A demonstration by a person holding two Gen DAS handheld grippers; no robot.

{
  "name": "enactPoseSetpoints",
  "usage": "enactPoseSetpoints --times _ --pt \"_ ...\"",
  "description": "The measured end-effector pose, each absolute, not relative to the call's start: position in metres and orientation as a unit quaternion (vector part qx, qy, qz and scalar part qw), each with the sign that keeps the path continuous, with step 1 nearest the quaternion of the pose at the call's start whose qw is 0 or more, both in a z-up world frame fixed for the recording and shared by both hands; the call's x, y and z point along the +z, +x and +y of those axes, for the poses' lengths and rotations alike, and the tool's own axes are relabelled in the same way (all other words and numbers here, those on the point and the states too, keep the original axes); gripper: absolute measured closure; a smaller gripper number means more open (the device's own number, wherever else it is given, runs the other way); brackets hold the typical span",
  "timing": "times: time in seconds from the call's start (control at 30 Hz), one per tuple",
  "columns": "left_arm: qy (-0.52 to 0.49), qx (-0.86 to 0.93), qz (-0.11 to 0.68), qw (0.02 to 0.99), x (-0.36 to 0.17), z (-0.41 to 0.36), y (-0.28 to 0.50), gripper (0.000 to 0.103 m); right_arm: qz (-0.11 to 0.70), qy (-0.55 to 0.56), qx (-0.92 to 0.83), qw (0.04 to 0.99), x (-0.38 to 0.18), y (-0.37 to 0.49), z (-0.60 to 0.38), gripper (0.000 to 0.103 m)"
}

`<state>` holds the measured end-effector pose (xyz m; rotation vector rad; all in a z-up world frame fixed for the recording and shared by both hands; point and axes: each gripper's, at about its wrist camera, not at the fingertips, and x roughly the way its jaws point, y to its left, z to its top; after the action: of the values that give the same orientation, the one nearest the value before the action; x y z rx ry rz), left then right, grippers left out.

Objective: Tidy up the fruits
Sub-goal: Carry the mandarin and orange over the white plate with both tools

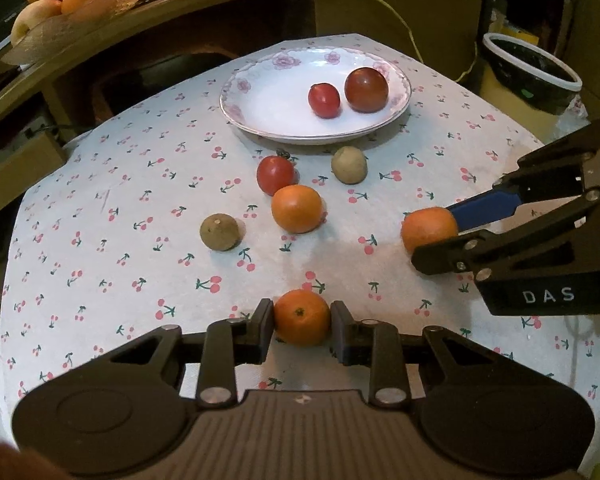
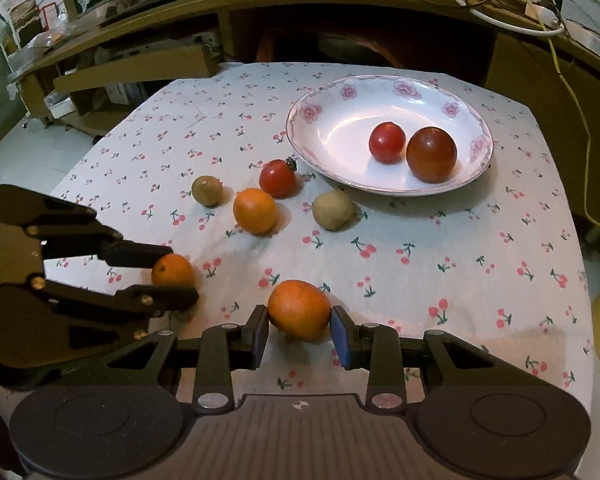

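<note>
Each pair of tongs has a small orange between its fingers. The left tongs (image 1: pixel 302 330) are closed on the near orange (image 1: pixel 302 317), pads pressed to its two sides. The right tongs (image 2: pixel 299 330) bracket the second orange (image 2: pixel 299 309); the left pad touches it, but I cannot tell whether the right pad has full contact. Whether either fruit is lifted or resting on the cloth is also unclear.

These oranges look light, round and firm under a slightly yielding peel. They should take a moderate squeeze, and the sound hold is across the widest middle, as here; off centre, a round fruit would likely roll out. The tomatoes are smoother and softer-skinned, so they probably want gentler pressure.

The plate (image 2: pixel 300 128) sits far on the desk (image 2: pixel 440 256), holding a small red tomato (image 2: pixel 387 142) and a darker, larger one (image 2: pixel 431 154) toward its right, with bare room on its left half. Between tongs and plate lie a third orange (image 2: pixel 255 210), a red tomato (image 2: pixel 277 178) and two brown kiwis (image 2: pixel 207 191) (image 2: pixel 333 209), loosely clustered. A low carry could knock them rolling; going over them looks safer. The desk's right side is open, and the two tongs are close enough to collide
</note>
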<state>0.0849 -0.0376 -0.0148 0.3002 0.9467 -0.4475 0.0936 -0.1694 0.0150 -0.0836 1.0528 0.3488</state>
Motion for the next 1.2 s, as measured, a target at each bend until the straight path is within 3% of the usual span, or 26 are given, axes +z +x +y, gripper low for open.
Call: enactPoseSetpoints --times 1.2 --pt "0.2 -0.182 0.438 0.857 -0.01 -0.059 0.092 0.068 0.506 -0.056 0.172 0.844 0.015 0.107 -0.159 0.071"
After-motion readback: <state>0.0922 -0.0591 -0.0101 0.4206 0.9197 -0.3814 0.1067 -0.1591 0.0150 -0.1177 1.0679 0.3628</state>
